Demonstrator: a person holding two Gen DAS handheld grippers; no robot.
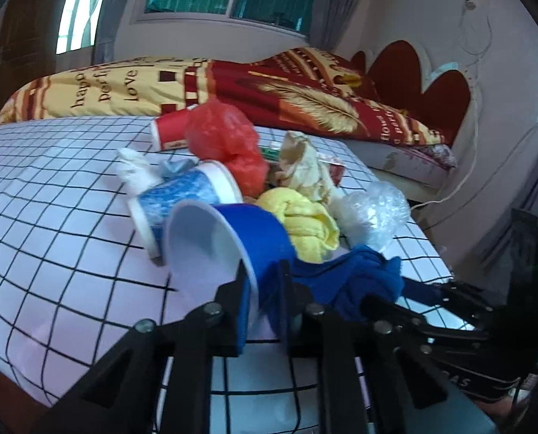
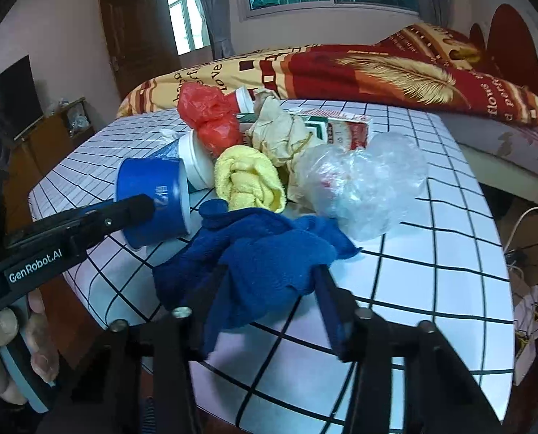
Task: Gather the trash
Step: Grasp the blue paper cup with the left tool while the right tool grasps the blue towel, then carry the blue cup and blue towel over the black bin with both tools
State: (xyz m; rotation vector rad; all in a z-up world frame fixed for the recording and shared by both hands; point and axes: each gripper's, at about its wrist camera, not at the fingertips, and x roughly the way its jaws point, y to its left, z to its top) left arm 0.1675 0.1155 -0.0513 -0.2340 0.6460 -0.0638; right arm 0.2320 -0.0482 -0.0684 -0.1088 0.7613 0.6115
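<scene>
The left gripper (image 1: 261, 282) clamps the rim of the blue cup (image 1: 229, 242), lying on its side, white inside, near the table's (image 1: 52, 217) front edge. The right gripper (image 2: 269, 289) pinches the crumpled blue cloth (image 2: 261, 253) beside it.

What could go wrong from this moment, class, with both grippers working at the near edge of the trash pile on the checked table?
1. The left gripper pinches only the thin rim of the tipped blue cup; the rim may crumple or slip.
2. The right gripper straddles the loose blue cloth, so it may catch just a fold and drop it.
3. Lifting the cup could nudge the patterned cup and yellow cloth touching it.
</scene>
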